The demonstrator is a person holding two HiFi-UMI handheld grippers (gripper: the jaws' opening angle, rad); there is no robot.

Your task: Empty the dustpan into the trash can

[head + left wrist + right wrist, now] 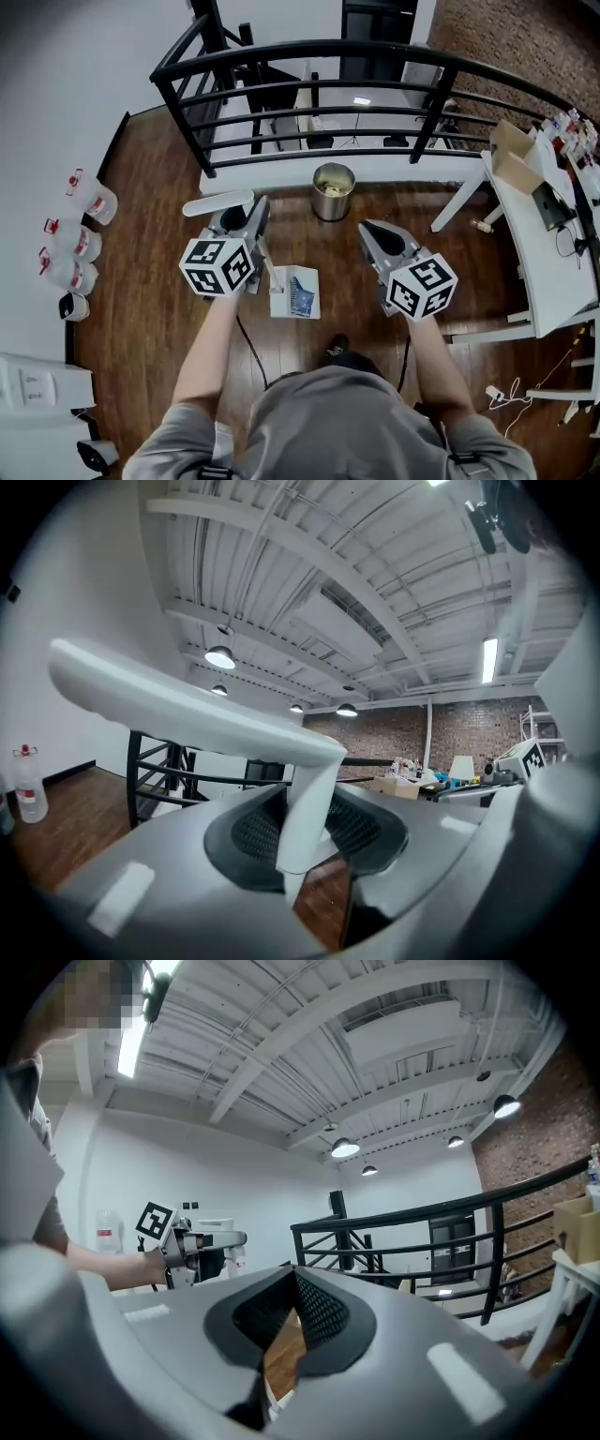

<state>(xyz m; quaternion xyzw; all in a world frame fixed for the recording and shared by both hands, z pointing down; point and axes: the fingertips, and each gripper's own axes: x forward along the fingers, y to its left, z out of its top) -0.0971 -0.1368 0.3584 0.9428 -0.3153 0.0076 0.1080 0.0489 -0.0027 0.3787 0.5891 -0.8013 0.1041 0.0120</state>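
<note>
1. The left gripper (251,217) is clamped on the dustpan's (294,292) upright handle (305,817).
2. The dustpan is short of the trash can (333,191), which lies ahead and slightly right.
3. The right gripper (375,234) is closed on nothing (level with the left).

- Bright round lamps (344,1147) hang above the right tongs (292,1274) and shine white.
- A long light strip (488,660) glows up high, right of the left tongs (305,808).
- The room is bright; the wood floor (141,309) beside the left tongs looks darker.
- The white dustpan handle (187,710) in the left tongs looks a bit soft.
- Both tongs views bend at the edges and have black corners.
- The head view bends the railing (375,52) ahead of the tongs.
</note>
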